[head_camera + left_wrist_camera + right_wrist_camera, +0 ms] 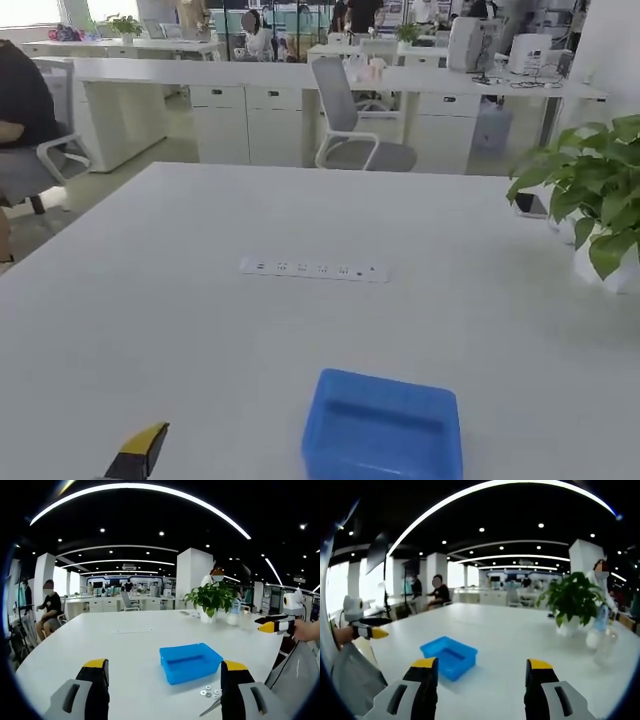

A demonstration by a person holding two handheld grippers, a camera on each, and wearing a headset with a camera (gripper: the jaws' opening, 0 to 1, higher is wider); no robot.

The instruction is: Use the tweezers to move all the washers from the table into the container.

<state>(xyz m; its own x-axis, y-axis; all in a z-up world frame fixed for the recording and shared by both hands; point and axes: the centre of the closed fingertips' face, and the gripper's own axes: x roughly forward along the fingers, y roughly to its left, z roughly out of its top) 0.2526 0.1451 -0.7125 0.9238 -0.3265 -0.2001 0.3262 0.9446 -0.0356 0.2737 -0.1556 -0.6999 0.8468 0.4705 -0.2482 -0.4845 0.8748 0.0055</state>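
Observation:
A blue rectangular container (380,425) sits on the white table (200,330) near its front edge, also seen as the blue container (190,662) and the blue container (449,656). Several small washers (210,693) lie on the table just right of it, with the metal tweezers (209,711) beside them. My left gripper (164,666) is open and holds nothing, aimed at the container from above the table. My right gripper (482,663) is open too, with the container ahead to its left. A gripper (140,452) pokes in at the bottom left corner.
A white power strip (313,269) lies mid-table. A potted plant (590,195) stands at the table's right side, with a clear bottle (600,630) beside it. Office chairs, desks and people are beyond the far edge.

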